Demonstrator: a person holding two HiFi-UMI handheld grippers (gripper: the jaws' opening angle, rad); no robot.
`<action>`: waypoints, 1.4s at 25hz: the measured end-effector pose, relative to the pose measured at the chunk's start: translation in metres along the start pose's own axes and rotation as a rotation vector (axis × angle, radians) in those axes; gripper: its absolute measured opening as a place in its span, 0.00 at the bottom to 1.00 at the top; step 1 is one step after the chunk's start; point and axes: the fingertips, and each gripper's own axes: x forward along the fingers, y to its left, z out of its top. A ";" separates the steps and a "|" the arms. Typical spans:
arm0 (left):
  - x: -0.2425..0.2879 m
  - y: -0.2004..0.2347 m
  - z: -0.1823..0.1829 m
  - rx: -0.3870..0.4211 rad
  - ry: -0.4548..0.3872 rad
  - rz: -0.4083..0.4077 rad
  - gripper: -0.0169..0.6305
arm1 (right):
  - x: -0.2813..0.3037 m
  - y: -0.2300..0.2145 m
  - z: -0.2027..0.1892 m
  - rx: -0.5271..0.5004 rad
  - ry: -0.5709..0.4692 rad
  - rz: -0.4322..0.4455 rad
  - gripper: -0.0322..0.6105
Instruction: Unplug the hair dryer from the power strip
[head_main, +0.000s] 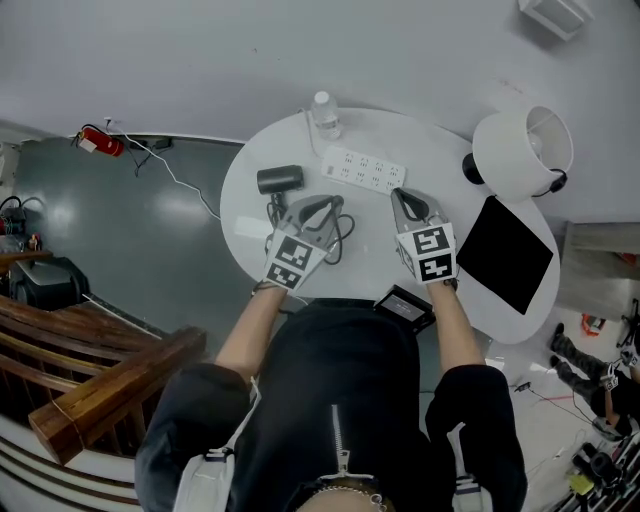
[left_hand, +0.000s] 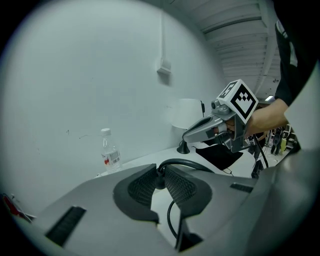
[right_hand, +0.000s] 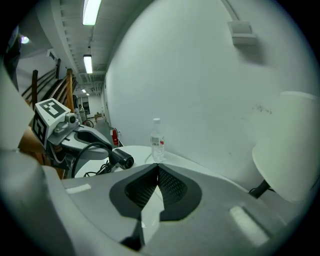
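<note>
Black cord (left_hand: 168, 217) between left tool (left_hand: 160, 176) pads

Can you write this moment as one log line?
left gripper shut on cord | right gripper shut, empty | hair dryer on table

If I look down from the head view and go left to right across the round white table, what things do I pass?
hair dryer → water bottle → power strip → white lamp
</note>
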 end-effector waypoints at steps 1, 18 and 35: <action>-0.003 -0.002 0.001 0.001 -0.005 0.001 0.10 | -0.004 0.003 0.001 -0.003 -0.008 -0.001 0.06; -0.021 -0.022 0.006 0.024 -0.032 0.005 0.10 | -0.031 0.024 -0.005 -0.047 -0.030 0.009 0.06; -0.017 -0.029 -0.001 0.025 -0.016 -0.014 0.10 | -0.036 0.032 -0.010 -0.036 -0.006 0.022 0.06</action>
